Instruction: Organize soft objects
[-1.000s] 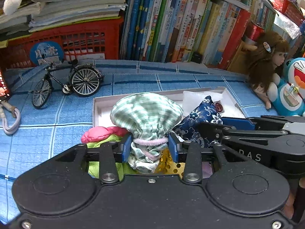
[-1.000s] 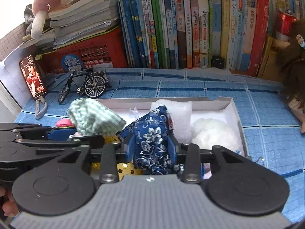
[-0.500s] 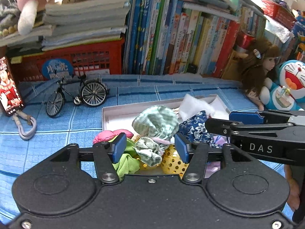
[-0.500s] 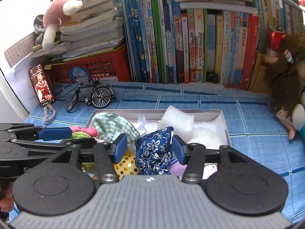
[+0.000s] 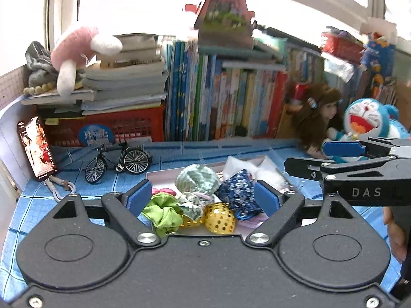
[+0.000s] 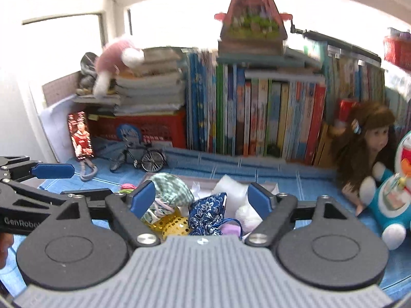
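A shallow white box (image 5: 164,175) on the blue cloth holds a green checked pouch (image 5: 197,180), a dark blue flowered pouch (image 5: 237,188), a gold sequin piece (image 5: 219,217), a green scrunchie (image 5: 161,213), a pink scrunchie (image 5: 164,192) and white stuffing (image 5: 267,173). My left gripper (image 5: 203,199) is open and empty, raised above and behind the box. My right gripper (image 6: 201,196) is open and empty too, above the checked pouch (image 6: 170,190) and blue pouch (image 6: 208,211). Each gripper shows in the other's view, the right (image 5: 321,159) and the left (image 6: 63,182).
A model bicycle (image 5: 117,161) and a phone (image 5: 37,148) stand at the left on the cloth. A red basket (image 5: 110,125) with stacked books and a row of books (image 5: 226,107) line the back. A doll (image 5: 318,113) and a Doraemon plush (image 5: 370,120) sit at the right.
Both grippers let go of their pouches, opened wide and pulled back and up. The checked and blue pouches now lie in the box.
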`<state>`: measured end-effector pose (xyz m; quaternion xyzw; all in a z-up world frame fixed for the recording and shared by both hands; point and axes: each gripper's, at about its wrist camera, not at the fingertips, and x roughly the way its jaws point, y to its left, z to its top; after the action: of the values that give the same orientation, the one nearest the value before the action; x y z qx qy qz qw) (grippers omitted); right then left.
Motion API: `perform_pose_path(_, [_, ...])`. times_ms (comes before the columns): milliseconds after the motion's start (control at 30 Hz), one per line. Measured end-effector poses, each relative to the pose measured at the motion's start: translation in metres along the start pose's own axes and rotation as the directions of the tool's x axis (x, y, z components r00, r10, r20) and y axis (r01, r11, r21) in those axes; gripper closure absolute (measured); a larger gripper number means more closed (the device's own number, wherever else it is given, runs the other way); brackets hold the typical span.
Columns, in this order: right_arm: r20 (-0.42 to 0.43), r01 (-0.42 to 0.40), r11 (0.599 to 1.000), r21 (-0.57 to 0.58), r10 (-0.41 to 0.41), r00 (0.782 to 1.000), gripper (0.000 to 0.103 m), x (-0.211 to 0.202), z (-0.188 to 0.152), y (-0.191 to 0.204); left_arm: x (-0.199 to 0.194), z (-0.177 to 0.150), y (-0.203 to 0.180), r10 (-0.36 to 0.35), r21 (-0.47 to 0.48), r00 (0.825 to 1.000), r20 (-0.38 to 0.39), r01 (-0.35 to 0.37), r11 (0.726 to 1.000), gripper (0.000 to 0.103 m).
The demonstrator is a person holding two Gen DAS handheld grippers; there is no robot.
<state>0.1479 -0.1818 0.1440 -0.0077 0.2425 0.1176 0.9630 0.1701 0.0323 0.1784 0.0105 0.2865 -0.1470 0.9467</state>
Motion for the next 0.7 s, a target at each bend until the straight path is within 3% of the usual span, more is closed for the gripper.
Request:
perform_pose_path(367, [0.185,0.018,0.998,-0.060,-0.007,0.983,0.002,-0.066,-0.046,0.008,-0.063,-0.057,-0.011,-0.055,-0.087,0.996,0.074,0.062,0.994,0.014])
perform_pose_path(700, [0.269,0.082,0.997,-0.015,-0.075,0.960,0.000,-0.091,-0.109,0.000,-0.074,-0.122,-0.018,0.005,-0.107,0.995,0.095,0.005,0.994,0.013])
